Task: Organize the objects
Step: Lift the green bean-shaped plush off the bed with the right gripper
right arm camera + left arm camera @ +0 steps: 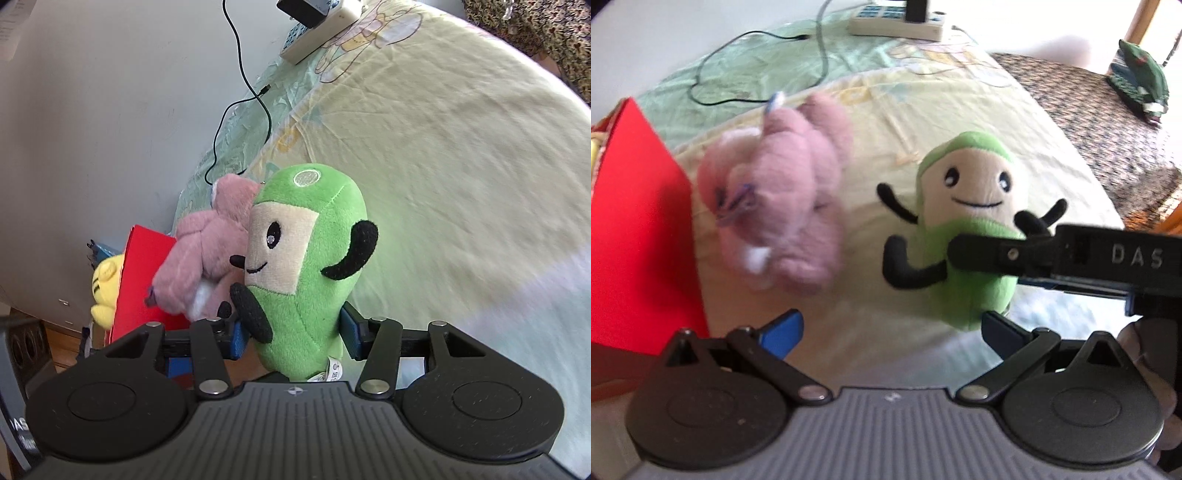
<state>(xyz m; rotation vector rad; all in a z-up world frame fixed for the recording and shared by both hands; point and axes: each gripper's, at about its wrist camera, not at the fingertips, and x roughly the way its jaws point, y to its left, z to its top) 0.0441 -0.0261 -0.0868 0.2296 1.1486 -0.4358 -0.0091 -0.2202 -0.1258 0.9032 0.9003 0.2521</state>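
My right hand-held gripper (291, 338) pinches the green plush (306, 266) low on its body, lifted above the bed (461, 184); my left hand-held gripper (892, 328) is spread, empty, nearing the pink plush (779, 192) beside the red box (639, 229).

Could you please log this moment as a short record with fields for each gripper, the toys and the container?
left gripper: open, holding nothing
right gripper: shut on green plush toy, gripping its lower body
pink plush toy: blurred, beside the red box; support cannot be told
yellow plush toy: behind the red box wall
surface: pale yellow bedsheet
background: power strip with black cable
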